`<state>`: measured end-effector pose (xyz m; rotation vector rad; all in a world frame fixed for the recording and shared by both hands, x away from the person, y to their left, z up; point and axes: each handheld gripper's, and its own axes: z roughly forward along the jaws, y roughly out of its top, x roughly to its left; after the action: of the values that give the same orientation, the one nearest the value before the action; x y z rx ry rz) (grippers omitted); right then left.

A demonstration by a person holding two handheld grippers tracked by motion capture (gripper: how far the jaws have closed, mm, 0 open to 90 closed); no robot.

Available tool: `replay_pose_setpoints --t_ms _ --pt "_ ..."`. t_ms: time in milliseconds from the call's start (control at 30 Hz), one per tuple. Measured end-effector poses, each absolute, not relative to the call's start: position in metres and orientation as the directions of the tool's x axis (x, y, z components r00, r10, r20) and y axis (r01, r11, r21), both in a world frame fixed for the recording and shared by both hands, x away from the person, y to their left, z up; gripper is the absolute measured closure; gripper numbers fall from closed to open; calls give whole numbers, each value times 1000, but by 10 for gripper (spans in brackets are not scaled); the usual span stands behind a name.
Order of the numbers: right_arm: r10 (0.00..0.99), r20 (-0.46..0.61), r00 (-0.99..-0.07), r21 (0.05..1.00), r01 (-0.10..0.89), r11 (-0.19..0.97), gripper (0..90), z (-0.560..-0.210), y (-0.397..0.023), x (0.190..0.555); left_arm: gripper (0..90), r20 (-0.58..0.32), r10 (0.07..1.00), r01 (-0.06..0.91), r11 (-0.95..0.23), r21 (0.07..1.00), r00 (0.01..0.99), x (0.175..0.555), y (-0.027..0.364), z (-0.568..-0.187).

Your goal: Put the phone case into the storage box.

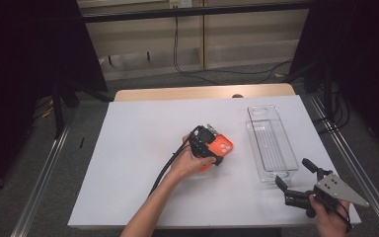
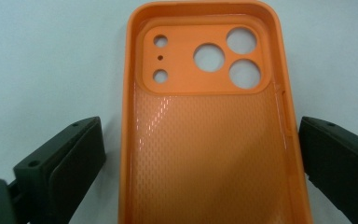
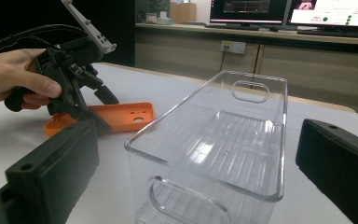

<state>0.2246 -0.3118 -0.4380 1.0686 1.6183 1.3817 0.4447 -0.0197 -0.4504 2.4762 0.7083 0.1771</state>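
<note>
Left gripper view: tool (image 2: 200, 158) astride case (image 2: 205, 140)

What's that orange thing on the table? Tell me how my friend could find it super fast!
Look at the white table, near its middle, just left of the long clear plastic bin. There lies an orange phone case, hollow side up, with round camera holes at one end. The left gripper stands over it, one jaw on each side, and it's the only brightly coloured thing there.
</note>
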Motion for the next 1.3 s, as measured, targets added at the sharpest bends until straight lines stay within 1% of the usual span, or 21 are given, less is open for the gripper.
replay_pose_setpoints --t_ms 100,200,267,600,800,1000,1133,1200,1300 --pt "926 -19 -378 989 127 72 0 -438 -312 225 61 -26 526 455 -710 538 850 445 -20 -448" --pt "925 -18 -380 989 127 71 0 -438 -312 225 154 -26 522 455 -716 529 853 445 -20 -445" --pt "925 -19 -379 989 128 72 0 -438 -312 225 159 -22 518 453 -725 519 855 446 -20 -444" --pt "927 -15 -375 990 126 67 0 -438 -313 225 164 -29 522 456 -716 529 853 445 -19 -444" --pt "926 -15 -378 989 128 68 0 -438 -313 225 164 -17 526 452 -714 535 850 444 -14 -442" --pt "926 -13 -377 989 131 67 0 -438 -313 225 164 -34 536 462 -691 556 843 442 -6 -440" --pt "926 -17 -377 989 129 70 0 -438 -312 226 164 -34 527 450 -687 570 849 439 -1 -436" --pt "926 -16 -377 989 131 70 0 -438 -312 225 164 -13 526 435 -690 579 851 436 2 -433" --pt "926 -12 -378 989 132 67 0 -439 -312 226 164 -10 525 430 -684 590 851 435 7 -430"
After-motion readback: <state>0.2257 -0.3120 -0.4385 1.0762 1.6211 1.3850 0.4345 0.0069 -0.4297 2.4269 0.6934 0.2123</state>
